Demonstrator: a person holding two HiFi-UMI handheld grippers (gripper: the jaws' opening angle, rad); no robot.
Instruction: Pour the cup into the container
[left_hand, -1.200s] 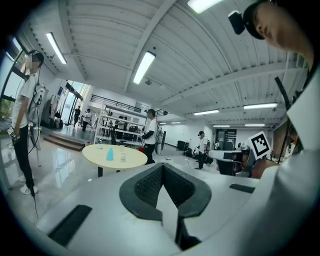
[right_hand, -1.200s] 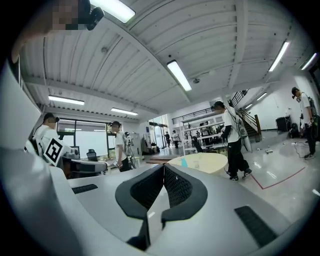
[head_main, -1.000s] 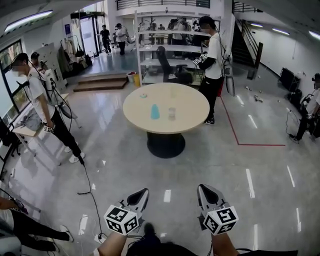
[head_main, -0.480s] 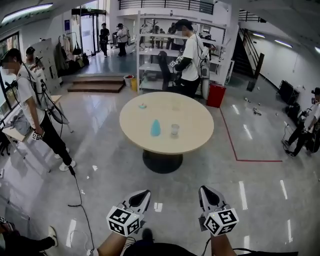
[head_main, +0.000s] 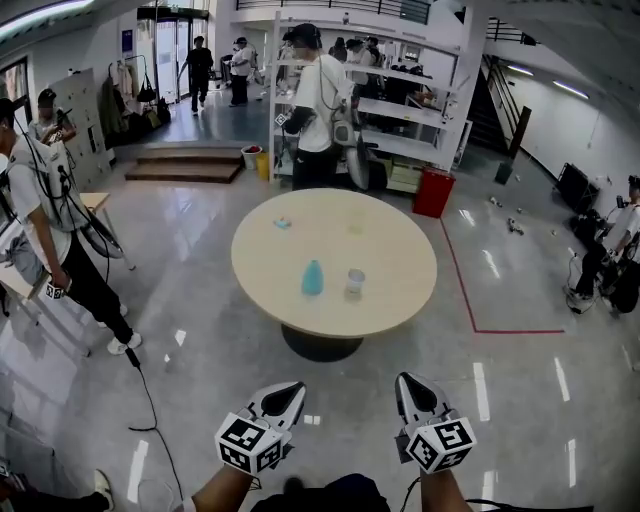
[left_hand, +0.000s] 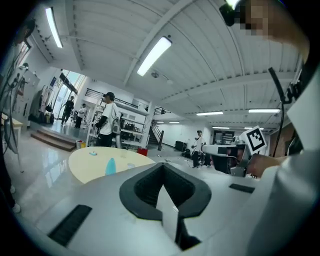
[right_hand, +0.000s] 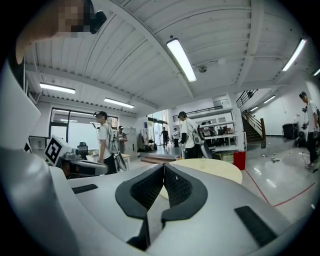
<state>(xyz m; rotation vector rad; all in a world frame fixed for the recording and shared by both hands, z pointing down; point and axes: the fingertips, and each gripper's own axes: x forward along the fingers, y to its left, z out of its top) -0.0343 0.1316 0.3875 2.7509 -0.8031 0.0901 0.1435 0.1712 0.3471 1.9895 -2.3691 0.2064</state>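
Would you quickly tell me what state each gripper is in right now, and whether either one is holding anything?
Left gripper: closed, holding nothing.
Right gripper: closed, holding nothing.

Glossy floor (head_main: 500, 400), matt table (head_main: 395, 262) — clear cup (head_main: 355, 283)

Grey left claw (head_main: 284, 395) and right claw (head_main: 412, 388), black-padded, each with a white cube (head_main: 247, 443) of black square markers.
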